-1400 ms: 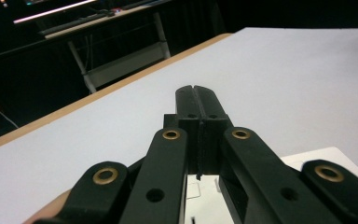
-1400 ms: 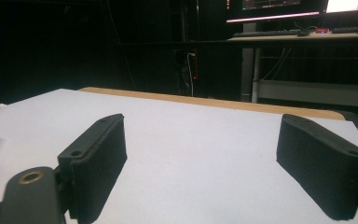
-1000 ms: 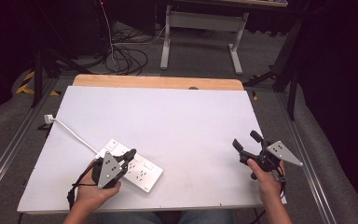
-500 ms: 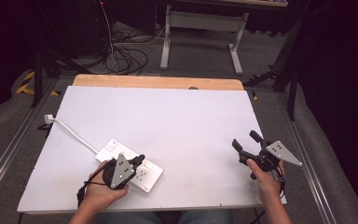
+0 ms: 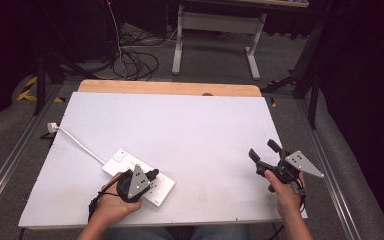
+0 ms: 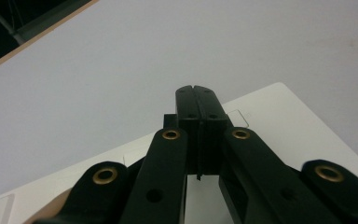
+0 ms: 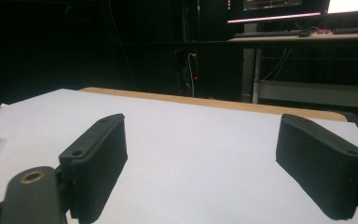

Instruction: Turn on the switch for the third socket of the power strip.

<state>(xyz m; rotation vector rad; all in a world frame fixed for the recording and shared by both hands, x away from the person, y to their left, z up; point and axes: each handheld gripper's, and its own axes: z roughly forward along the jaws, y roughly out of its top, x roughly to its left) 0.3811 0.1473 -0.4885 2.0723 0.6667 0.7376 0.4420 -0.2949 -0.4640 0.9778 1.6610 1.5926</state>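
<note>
A white power strip (image 5: 117, 159) lies near the table's front left, and its cable (image 5: 77, 141) runs to a plug (image 5: 51, 127) at the left edge. My left gripper (image 5: 152, 173) is over the strip's right half, pointing right. In the left gripper view its jaws (image 6: 197, 91) are pressed together with nothing between them, low above the strip's white top (image 6: 279, 116). My right gripper (image 5: 263, 150) is held at the front right above bare table. Its two pads stand wide apart in the right gripper view (image 7: 200, 123), with nothing between them.
The white tabletop (image 5: 195, 130) has a wooden strip along its far edge (image 5: 170, 88). Beyond it are a desk frame (image 5: 215, 30) and cables on the floor (image 5: 135, 60). A grey ledge (image 5: 10, 145) runs along the left side.
My left hand has moved right along the power strip and sunk a little, so the gripper now lies over the strip's right half. The right hand has kept still.
</note>
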